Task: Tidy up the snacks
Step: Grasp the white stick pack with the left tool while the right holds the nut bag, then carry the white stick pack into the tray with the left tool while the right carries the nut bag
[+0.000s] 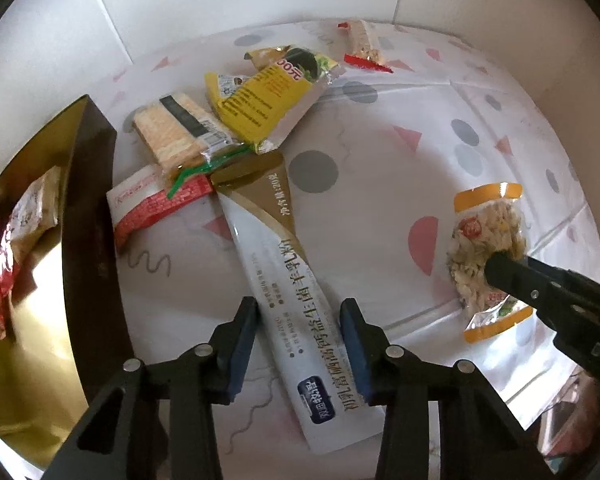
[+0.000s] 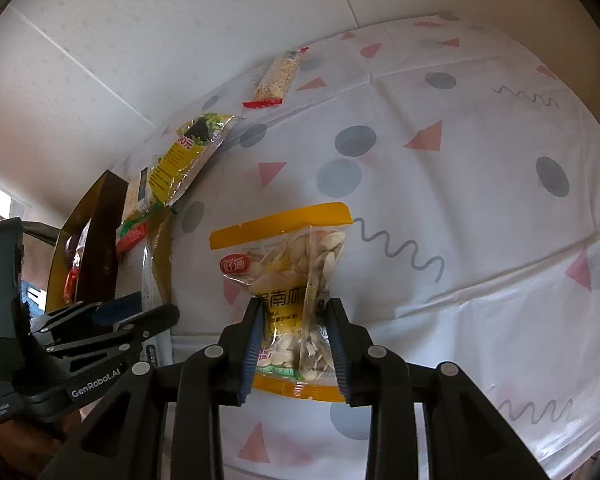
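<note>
The pumpkin-seed packet (image 2: 290, 304), clear with yellow bands at both ends, lay on the desk (image 2: 480, 208) with the right gripper (image 2: 294, 350) closed on its lower half, the fingers (image 2: 252, 344) pinching it so that the film bulged between them. The left wrist view showed the same packet (image 1: 486, 248) only from the side, with one dark finger across it. That view looked instead down on a long white and gold sachet (image 1: 296, 292) lying flat between the left gripper (image 1: 300, 344), whose fingers (image 1: 242, 344) stood wide on either side of it without touching. Beyond the sachet sat a cracker pack (image 1: 180, 136), a red and white pack (image 1: 156, 204), a yellow packet (image 1: 268, 100) and, farther off, a cereal bar (image 1: 362, 44). At the left stood a gold-lined box (image 1: 88, 216) with snacks inside, seen only edge-on from the right wrist.
</note>
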Motion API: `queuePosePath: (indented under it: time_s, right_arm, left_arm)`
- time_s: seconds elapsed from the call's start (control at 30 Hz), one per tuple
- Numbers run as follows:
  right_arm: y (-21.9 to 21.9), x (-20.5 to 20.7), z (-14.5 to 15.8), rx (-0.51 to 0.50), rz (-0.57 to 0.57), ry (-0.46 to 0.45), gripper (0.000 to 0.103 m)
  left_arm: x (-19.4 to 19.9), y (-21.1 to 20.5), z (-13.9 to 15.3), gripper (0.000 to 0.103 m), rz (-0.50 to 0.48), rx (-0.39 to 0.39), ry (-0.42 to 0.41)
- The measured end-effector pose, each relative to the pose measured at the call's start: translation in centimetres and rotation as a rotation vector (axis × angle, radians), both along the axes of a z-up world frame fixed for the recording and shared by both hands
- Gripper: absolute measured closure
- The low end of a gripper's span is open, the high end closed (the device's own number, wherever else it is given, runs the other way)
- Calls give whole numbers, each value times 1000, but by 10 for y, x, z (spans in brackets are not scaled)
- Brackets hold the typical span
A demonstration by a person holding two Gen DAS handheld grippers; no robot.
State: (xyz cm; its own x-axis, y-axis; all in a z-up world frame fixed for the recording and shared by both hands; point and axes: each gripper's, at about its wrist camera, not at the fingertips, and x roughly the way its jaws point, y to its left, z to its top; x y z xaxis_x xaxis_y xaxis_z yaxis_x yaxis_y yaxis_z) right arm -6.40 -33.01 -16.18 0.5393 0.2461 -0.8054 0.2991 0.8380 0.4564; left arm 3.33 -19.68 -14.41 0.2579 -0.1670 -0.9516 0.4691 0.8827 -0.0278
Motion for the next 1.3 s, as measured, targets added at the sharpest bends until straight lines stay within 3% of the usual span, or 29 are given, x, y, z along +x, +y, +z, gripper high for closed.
queuePosePath:
  time_s: [0.27, 0.4, 1.07, 1.3]
  right_arm:
    - [5, 1, 0, -27, -9, 1, 71]
    - [6, 2, -1, -37, -14, 4, 71]
    - [8, 4, -3, -44, -48, 20, 72]
    - [10, 4, -3, -53, -56, 24, 72]
  left_arm:
    - [7, 23, 5, 68, 12, -79, 25]
    - [-3, 42, 15, 71, -3, -127, 0]
    - [-12, 76, 47, 77, -34, -222, -59]
    - [-8, 98, 64, 78, 9, -274, -89]
